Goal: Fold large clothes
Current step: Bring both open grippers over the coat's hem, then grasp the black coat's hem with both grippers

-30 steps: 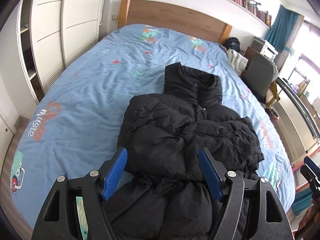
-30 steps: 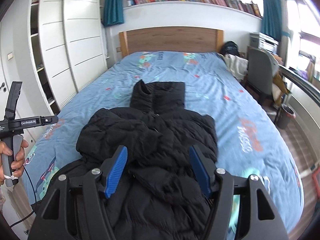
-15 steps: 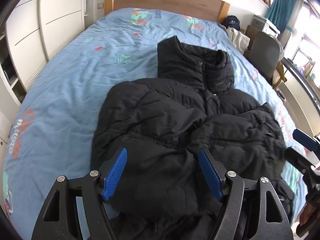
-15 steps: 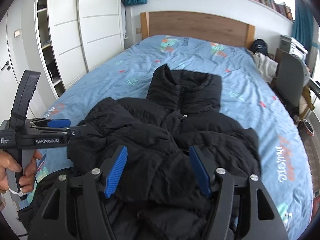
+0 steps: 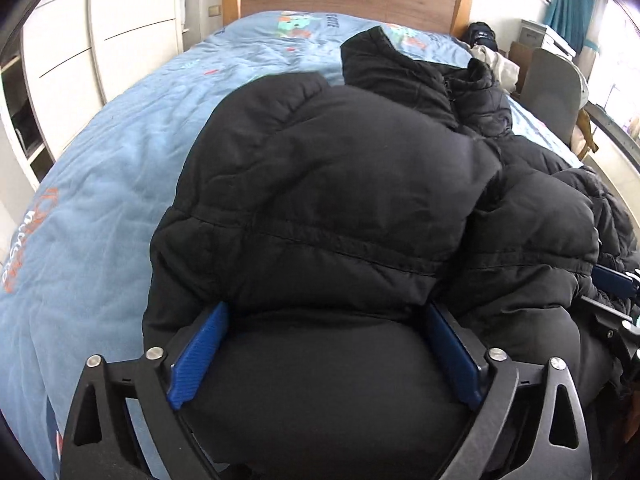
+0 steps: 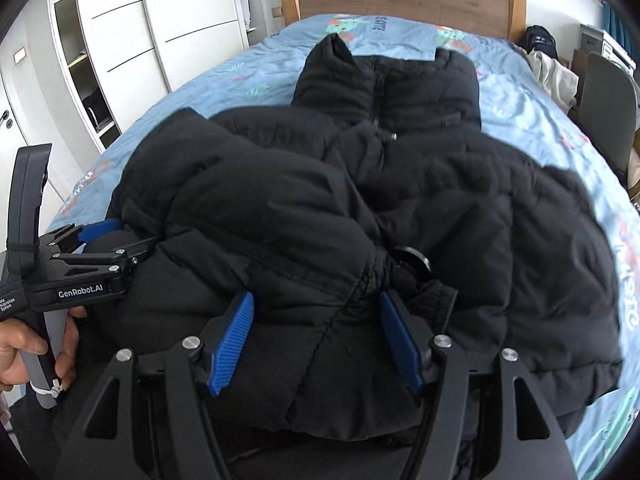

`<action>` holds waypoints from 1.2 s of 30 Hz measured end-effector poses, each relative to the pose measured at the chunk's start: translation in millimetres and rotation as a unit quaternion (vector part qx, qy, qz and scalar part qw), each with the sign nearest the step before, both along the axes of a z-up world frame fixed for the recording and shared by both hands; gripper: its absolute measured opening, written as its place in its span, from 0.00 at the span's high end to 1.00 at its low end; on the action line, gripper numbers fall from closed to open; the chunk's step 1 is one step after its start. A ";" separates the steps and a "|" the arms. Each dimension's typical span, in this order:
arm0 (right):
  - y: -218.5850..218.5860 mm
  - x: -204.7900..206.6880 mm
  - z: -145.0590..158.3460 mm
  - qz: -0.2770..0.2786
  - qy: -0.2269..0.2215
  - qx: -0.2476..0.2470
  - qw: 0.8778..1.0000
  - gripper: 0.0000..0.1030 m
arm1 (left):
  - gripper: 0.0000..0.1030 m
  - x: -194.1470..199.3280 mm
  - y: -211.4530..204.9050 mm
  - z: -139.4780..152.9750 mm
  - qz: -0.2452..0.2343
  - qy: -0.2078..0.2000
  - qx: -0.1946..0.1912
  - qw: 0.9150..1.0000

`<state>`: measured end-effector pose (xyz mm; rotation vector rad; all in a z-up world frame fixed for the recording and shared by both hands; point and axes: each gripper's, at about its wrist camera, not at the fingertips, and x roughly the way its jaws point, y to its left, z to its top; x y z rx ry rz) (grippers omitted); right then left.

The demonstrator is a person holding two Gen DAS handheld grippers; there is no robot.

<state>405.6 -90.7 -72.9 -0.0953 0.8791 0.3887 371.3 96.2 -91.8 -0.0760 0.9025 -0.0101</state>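
Note:
A black puffer jacket (image 5: 340,184) lies on the blue bedspread, collar toward the headboard, both sleeves folded in across its front; it also shows in the right wrist view (image 6: 400,184). My left gripper (image 5: 326,320) is open, its blue pads straddling the jacket's near left hem bulge. In the right wrist view the left gripper (image 6: 108,236) is low at the jacket's left edge. My right gripper (image 6: 316,300) is open, its pads either side of the folded sleeve cuff near the hem. The right gripper's tip (image 5: 612,284) shows at the left view's right edge.
The bed (image 5: 100,168) has a wooden headboard (image 6: 400,0). White wardrobes (image 6: 168,20) stand along the left. A grey chair (image 6: 608,96) and piled clothes (image 6: 552,72) stand at the bed's right side.
Both grippers have moved down and forward onto the jacket's near hem. The jacket now fills both views. Both stay open.

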 end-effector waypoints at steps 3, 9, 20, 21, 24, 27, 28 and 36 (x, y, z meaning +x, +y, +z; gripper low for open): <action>1.1 0.5 -5.3 0.000 0.000 -0.009 1.000 0.37 | 0.05 -1.8 0.1 -0.1 -0.001 0.003 0.000 1.000; -4.8 -6.7 3.1 0.008 0.013 -0.039 0.999 0.37 | 0.05 -2.5 7.8 12.2 -0.015 0.042 0.010 0.999; 8.2 -25.6 36.6 0.003 -0.034 -0.045 0.998 0.37 | 0.05 -19.6 8.6 18.0 0.010 0.011 0.037 0.999; 10.2 -23.3 28.8 0.005 -0.028 -0.050 0.998 0.37 | 0.05 -21.0 8.0 13.6 0.012 0.008 0.036 0.999; 10.7 -20.7 9.4 0.011 -0.024 -0.053 0.998 0.36 | 0.05 -23.5 7.9 6.2 0.018 -0.003 0.034 0.999; 6.7 -16.9 -1.6 0.008 -0.025 -0.041 0.999 0.30 | 0.02 -23.0 5.8 0.3 0.023 -0.006 0.038 0.999; 6.2 -15.8 -3.8 0.008 -0.025 -0.038 0.999 0.28 | 0.01 -22.2 5.2 -1.3 0.025 -0.006 0.038 0.999; 8.9 -18.2 -14.6 0.012 -0.043 -0.034 0.998 0.19 | 0.01 -21.0 5.7 -8.7 0.029 -0.005 0.035 0.999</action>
